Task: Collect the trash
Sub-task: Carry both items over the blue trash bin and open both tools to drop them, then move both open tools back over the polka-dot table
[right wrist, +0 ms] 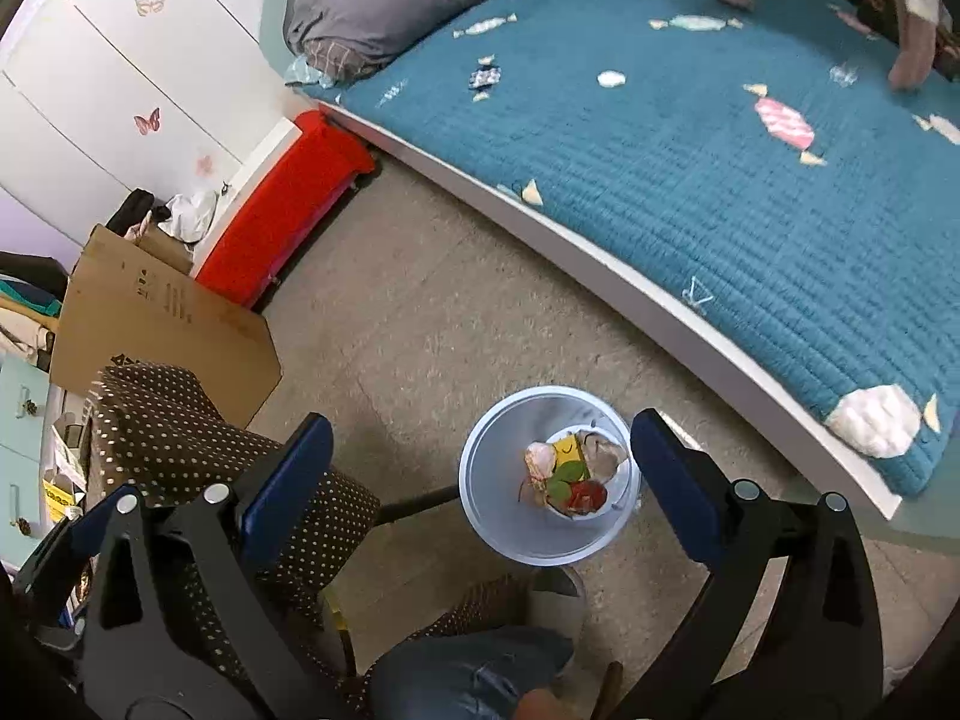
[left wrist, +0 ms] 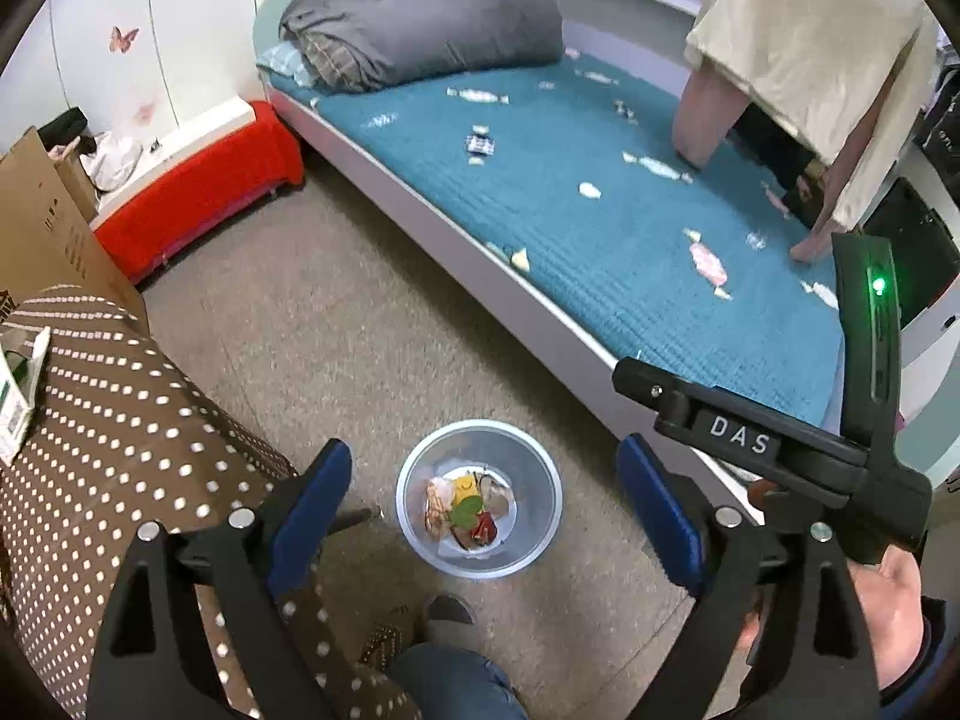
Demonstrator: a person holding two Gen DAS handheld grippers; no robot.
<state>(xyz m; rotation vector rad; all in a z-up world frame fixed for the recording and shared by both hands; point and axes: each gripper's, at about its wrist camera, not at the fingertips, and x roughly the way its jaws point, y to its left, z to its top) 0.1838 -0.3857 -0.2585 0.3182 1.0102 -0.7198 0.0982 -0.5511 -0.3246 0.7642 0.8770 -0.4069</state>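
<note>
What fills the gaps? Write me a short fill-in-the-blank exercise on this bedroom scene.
1. The bin stands on the ____.
2. Both tools, left and right, have their jaws ____.
3. The bed cover is ____ in colour.
4. The stickers on the white wardrobe are shaped like ____.

Missing words: floor; open; blue; butterflies

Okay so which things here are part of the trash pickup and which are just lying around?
Part of the job:
- bin on the floor
- trash inside it
- left gripper, open
- right gripper, open

Just lying about:
- grey duvet
- cardboard box
- red bench
- dotted cover
</note>
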